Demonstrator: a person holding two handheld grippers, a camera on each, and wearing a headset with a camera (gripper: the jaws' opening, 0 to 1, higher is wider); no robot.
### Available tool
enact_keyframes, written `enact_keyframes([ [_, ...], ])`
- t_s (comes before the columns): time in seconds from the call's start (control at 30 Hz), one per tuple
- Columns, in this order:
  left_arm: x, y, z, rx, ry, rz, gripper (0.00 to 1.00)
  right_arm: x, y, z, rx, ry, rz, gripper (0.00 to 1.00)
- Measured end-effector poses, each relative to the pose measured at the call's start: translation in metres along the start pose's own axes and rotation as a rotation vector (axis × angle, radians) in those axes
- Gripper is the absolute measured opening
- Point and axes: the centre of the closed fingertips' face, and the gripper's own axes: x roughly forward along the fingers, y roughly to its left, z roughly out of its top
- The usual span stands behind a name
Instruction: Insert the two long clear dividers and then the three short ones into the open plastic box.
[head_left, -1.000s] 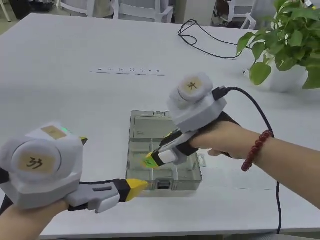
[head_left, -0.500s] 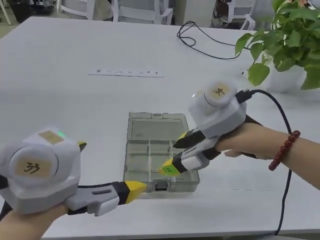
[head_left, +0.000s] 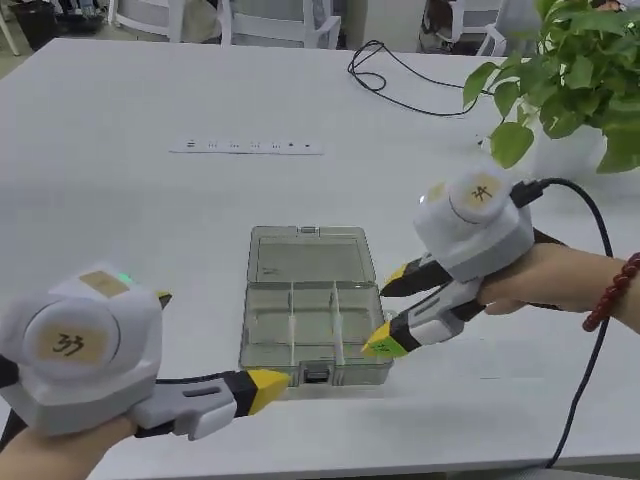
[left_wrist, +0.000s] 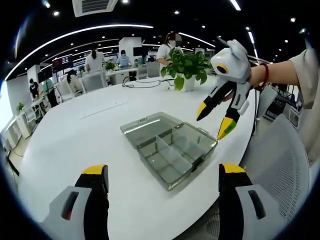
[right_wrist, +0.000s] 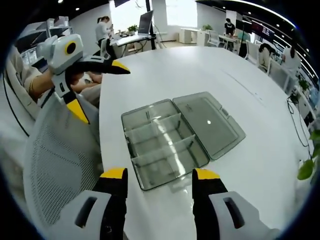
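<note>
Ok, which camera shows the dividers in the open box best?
The right gripper view: it looks down on the open box, nothing across it, and the clear dividers stand out. The head view shows them with the right tongs at the box's corner. The left gripper view sees them at a low slant.

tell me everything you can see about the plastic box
The plastic box is translucent grey-green and rectangular, lying flat on the white table. Its lid is swung fully open and rests flat on the far side. Clear dividers stand inside the base, splitting it into compartments that look empty. A small dark latch sits mid-way along the near edge. The right claw hovers open by its near right corner, seemingly not touching it.
</note>
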Motion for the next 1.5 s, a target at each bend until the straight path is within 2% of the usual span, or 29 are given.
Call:
enact_keyframes([
  [0.27, -0.001, 0.001, 0.001, 0.002, -0.006, 0.015, 0.92, -0.002, -0.007, -0.027, -0.046, 0.064, 0.003, 0.52],
  [0.63, -0.003, 0.001, 0.001, -0.006, -0.011, 0.036, 0.89, 0.008, -0.013, -0.062, -0.132, 0.138, 0.017, 0.47],
  [0.83, -0.004, 0.001, 0.003, -0.007, -0.013, 0.047, 0.88, 0.011, -0.020, -0.071, -0.170, 0.163, 0.005, 0.45],
  [1.2, -0.005, -0.002, 0.005, -0.009, -0.013, 0.054, 0.87, 0.017, -0.026, -0.091, -0.234, 0.229, 0.031, 0.41],
  [1.5, -0.006, -0.001, 0.006, 0.001, -0.007, 0.059, 0.86, 0.019, -0.028, -0.094, -0.242, 0.235, 0.053, 0.39],
])
